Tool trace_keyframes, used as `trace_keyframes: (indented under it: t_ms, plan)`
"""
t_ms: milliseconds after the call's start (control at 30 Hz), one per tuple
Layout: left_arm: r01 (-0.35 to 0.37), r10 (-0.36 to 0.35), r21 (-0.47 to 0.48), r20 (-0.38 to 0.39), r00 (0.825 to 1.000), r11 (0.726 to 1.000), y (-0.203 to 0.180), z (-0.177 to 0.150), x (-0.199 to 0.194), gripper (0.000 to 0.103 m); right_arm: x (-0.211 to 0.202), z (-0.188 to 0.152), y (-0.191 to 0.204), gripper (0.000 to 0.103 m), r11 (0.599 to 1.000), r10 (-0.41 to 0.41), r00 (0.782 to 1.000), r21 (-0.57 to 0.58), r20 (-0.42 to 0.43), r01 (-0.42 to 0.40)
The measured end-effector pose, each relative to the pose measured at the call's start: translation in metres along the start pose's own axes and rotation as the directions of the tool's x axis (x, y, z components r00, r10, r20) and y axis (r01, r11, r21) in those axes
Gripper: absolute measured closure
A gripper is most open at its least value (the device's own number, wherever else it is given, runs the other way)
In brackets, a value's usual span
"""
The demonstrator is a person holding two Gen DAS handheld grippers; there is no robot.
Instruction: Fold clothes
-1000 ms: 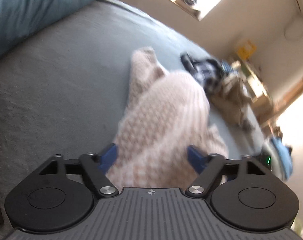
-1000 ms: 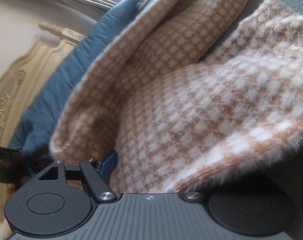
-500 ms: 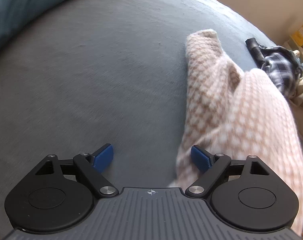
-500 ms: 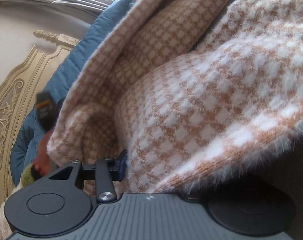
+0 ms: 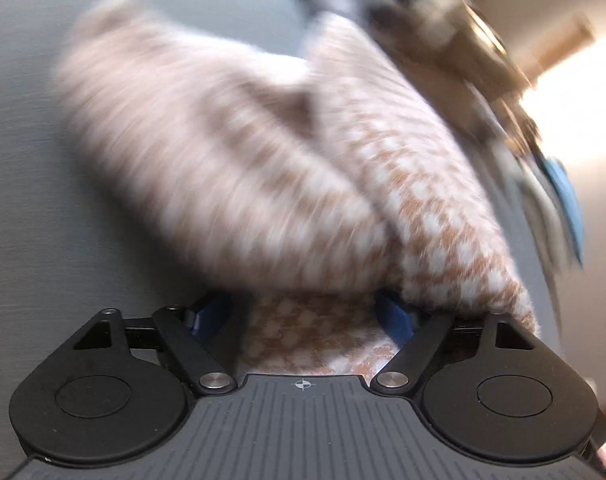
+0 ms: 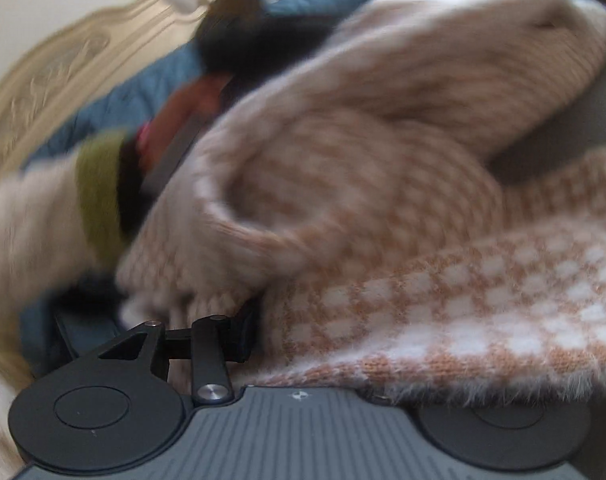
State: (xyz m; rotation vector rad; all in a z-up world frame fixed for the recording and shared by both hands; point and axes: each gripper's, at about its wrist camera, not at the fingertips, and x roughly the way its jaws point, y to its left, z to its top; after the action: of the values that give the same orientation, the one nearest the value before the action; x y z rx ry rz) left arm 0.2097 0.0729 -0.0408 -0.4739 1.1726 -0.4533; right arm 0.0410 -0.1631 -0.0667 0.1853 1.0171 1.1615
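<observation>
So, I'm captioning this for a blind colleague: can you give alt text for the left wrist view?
A fuzzy tan-and-white checked sweater, motion-blurred, lies on a grey bed, part of it between the blue pads of the open left gripper. Blurred clutter sits beyond.

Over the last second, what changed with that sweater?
The left gripper, over bare bed half a second ago, swung back so its open jaws straddle the sweater. The right gripper has closed further on the sweater's edge. The sweater still lies on the bed.
</observation>
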Motion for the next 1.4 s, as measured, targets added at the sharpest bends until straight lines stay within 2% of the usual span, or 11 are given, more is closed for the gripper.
trace_keyframes:
  t_ms: [100, 267, 433, 533, 767, 867, 933, 1100, 1167, 1267, 1400]
  plan:
    - [0.033, -0.010, 0.187, -0.122, 0.992, 0.982, -0.063, -0.015, 0.034, 0.037, -0.014, -0.031, 0.018, 0.055, 0.996, -0.042, 0.999, -0.074, -0.007, 0.041]
    - [0.070, 0.056, 0.476, -0.245, 0.968, 0.877, -0.151, -0.059, 0.073, 0.038, -0.035, -0.073, 0.029, 0.055, 0.994, -0.050, 0.999, -0.098, -0.015, 0.048]
    - [-0.042, 0.171, 0.623, -0.148, 0.974, 0.781, -0.183, -0.083, 0.073, 0.029, -0.051, -0.090, 0.027, 0.036, 0.996, -0.047, 0.996, -0.077, -0.072, 0.041]
    - [-0.134, 0.219, 0.615, -0.064, 0.974, 0.777, -0.183, -0.085, 0.058, 0.023, -0.065, -0.094, 0.020, 0.019, 0.997, -0.061, 0.988, -0.049, -0.141, 0.054]
    - [-0.260, 0.187, 0.492, 0.193, 0.963, 0.831, -0.186, -0.107, -0.042, 0.014, -0.151, -0.114, 0.006, 0.019, 0.978, -0.191, 0.954, -0.123, -0.233, 0.166]
    - [-0.304, 0.186, 0.423, 0.298, 0.936, 0.854, -0.183, -0.117, -0.088, 0.005, -0.195, -0.109, 0.003, 0.018, 0.960, -0.252, 0.941, -0.179, -0.227, 0.214]
    - [-0.355, 0.233, 0.358, 0.340, 0.911, 0.864, -0.167, -0.127, -0.120, 0.005, -0.225, -0.084, 0.001, 0.018, 0.957, -0.243, 0.957, -0.199, -0.161, 0.210]
    - [-0.482, 0.398, 0.191, 0.354, 0.846, 0.855, -0.118, -0.165, -0.180, 0.004, -0.230, -0.006, 0.032, 0.006, 0.963, -0.060, 0.997, -0.260, 0.039, 0.068]
    - [-0.485, 0.428, 0.140, 0.307, 0.850, 0.863, -0.102, -0.187, -0.195, 0.004, -0.213, 0.022, 0.037, 0.004, 0.957, 0.047, 0.996, -0.290, 0.073, -0.024]
    - [-0.473, 0.440, 0.077, 0.260, 0.859, 0.878, -0.083, -0.219, -0.208, 0.004, -0.166, 0.060, 0.040, 0.001, 0.929, 0.181, 0.984, -0.328, -0.003, -0.172]
    - [-0.386, 0.379, 0.002, 0.189, 0.906, 0.922, -0.057, -0.250, -0.200, 0.004, -0.094, 0.093, 0.049, 0.001, 0.890, 0.103, 0.981, -0.425, -0.164, -0.164]
